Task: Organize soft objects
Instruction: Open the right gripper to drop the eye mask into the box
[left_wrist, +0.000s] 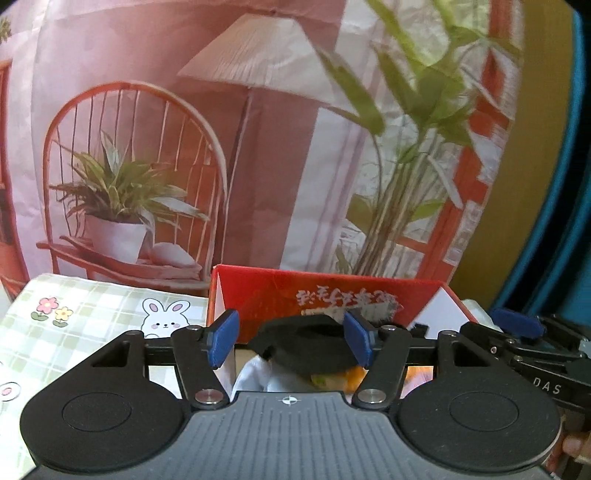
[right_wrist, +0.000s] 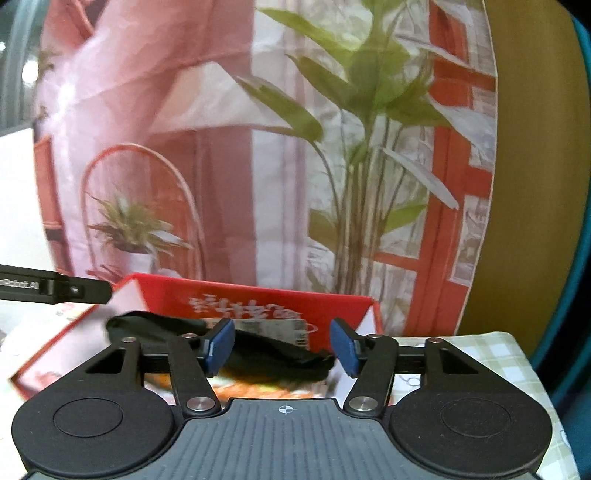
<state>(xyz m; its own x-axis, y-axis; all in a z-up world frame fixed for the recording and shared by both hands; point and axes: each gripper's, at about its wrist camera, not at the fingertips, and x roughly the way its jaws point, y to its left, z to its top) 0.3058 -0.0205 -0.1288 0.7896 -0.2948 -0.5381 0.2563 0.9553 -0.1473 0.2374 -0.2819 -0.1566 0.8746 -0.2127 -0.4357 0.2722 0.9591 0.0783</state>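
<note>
- The left gripper (left_wrist: 290, 341) and the right gripper (right_wrist: 282, 347) both hang with jaws spread wide, gripping nothing.
- The limp black fabric piece (right_wrist: 273, 354) lies draped in the red cardboard box (right_wrist: 258, 299), over white cloth (left_wrist: 255, 373).
- It could snag on a blue pad if lifted carelessly.
- The box floor is mostly hidden.

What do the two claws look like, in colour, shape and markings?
Both are alike. The left claw and the right claw each have two blue pads on black linkage arms with silver pivot screws. Behind them sit two round black discs and a grey ribbed plate bearing a small crosshair mark. In the left view the other claw's body shows white letters "DAS". No cables or sleeves show.
</note>
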